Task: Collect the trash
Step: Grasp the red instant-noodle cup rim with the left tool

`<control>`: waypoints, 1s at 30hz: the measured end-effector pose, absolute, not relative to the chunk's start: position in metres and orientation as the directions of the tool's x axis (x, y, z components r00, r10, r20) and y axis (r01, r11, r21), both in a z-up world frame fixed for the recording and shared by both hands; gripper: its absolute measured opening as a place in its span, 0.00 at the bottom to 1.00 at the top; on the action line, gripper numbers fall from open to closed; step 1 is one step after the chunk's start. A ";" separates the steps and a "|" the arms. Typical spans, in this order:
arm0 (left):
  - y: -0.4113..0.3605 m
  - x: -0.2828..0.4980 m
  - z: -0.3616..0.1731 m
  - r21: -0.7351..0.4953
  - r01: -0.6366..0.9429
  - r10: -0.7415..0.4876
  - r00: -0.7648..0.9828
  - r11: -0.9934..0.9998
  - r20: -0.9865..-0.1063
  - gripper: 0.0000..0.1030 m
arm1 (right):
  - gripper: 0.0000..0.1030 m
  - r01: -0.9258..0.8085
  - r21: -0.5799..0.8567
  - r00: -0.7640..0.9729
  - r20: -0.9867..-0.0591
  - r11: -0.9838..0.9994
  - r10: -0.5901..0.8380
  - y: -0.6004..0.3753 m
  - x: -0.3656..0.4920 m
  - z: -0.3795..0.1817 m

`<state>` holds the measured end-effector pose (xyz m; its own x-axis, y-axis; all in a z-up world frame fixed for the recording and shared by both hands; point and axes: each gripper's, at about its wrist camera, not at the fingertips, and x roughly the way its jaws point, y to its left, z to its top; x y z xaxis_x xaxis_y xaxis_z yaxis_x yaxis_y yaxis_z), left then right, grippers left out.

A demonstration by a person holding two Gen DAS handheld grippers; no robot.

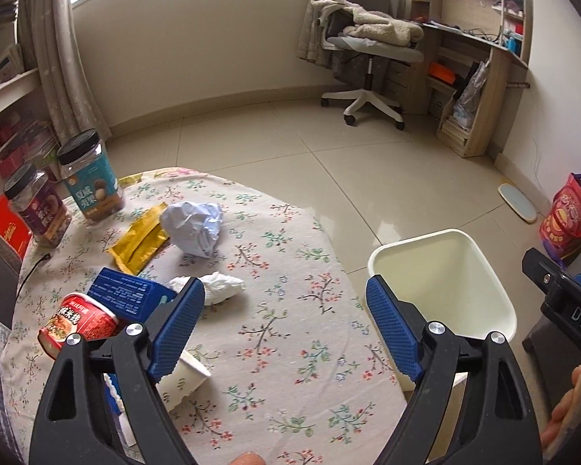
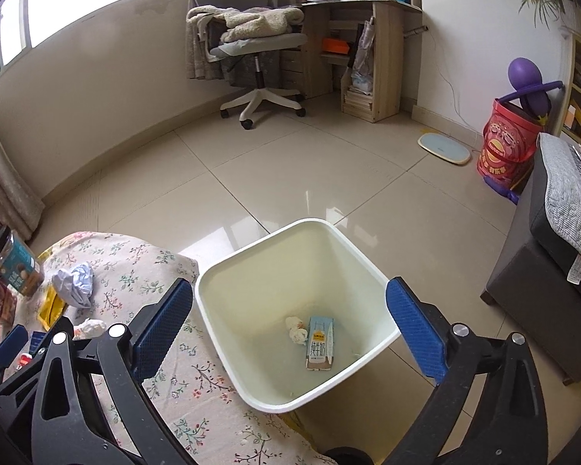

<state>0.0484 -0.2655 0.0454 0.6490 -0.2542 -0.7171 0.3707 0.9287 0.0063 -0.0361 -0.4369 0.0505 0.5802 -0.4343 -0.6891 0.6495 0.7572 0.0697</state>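
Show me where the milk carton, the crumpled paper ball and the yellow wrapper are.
milk carton [image 2: 321, 343], right wrist view, front face.
crumpled paper ball [image 1: 193, 228], left wrist view, middle.
yellow wrapper [image 1: 139, 240], left wrist view, centre of the pack.

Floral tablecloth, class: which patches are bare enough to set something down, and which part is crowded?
The floral tablecloth is bare on the side nearest the white plastic bin, and between the open left hand-held gripper fingers. The far-left corner is crowded: crumpled pale-blue paper ball, yellow wrapper, white tissue wad, blue box, red cup, two jars.
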 end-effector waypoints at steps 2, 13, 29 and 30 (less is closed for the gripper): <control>-0.253 0.050 0.046 0.009 0.348 -0.237 0.656 0.937 -0.716 0.81 | 0.93 0.631 0.060 0.590 -0.685 0.773 -0.428 -0.428 -0.032 0.051; -0.190 0.064 0.040 0.057 0.262 -0.143 0.682 0.963 -0.717 0.84 | 0.93 0.526 0.042 0.625 -0.696 0.849 -0.353 -0.375 -0.002 0.049; -0.076 0.103 0.015 0.053 0.108 -0.023 0.605 0.993 -0.796 0.85 | 0.93 0.343 -0.015 0.622 -0.746 0.939 -0.239 -0.279 0.052 0.024; -0.069 0.105 0.013 0.050 0.102 -0.021 0.594 0.994 -0.804 0.85 | 0.93 0.336 -0.014 0.621 -0.748 0.942 -0.233 -0.275 0.054 0.023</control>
